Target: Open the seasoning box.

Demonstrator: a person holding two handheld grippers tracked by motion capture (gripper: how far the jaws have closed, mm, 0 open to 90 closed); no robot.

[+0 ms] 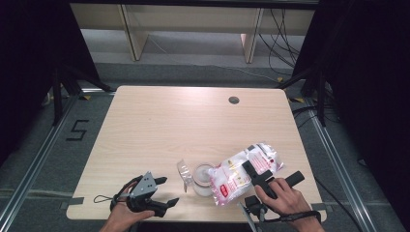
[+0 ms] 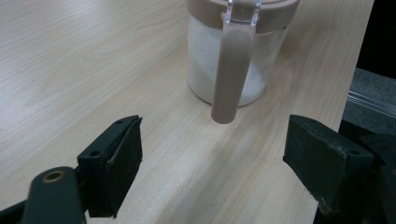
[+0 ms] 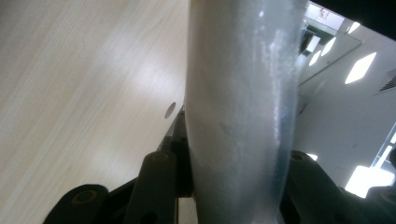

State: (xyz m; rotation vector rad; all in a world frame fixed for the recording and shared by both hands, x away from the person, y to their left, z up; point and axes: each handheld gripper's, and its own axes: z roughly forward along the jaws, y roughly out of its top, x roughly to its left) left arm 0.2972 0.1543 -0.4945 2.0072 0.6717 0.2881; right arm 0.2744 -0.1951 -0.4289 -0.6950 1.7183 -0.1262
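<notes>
A clear jar [image 1: 203, 181] of white grains stands near the table's front edge, its flip lid [image 1: 183, 172] hanging open to the left. A plastic bag [image 1: 232, 176] of white grains with red print lies tilted, its lower corner at the jar's mouth. My right gripper [image 1: 255, 174] is shut on the bag; in the right gripper view the translucent bag [image 3: 238, 102] is pinched between the jaws of this gripper [image 3: 237, 163]. My left gripper [image 1: 169, 190] rests open left of the jar. In the left gripper view it [image 2: 212, 154] faces the jar [image 2: 201, 60] and its brown clasp [image 2: 231, 70].
The light wooden table [image 1: 169, 125] has a dark cable hole [image 1: 234, 100] at the back right. Its front edge runs just below both hands. Dark stands and cables flank the table on the floor.
</notes>
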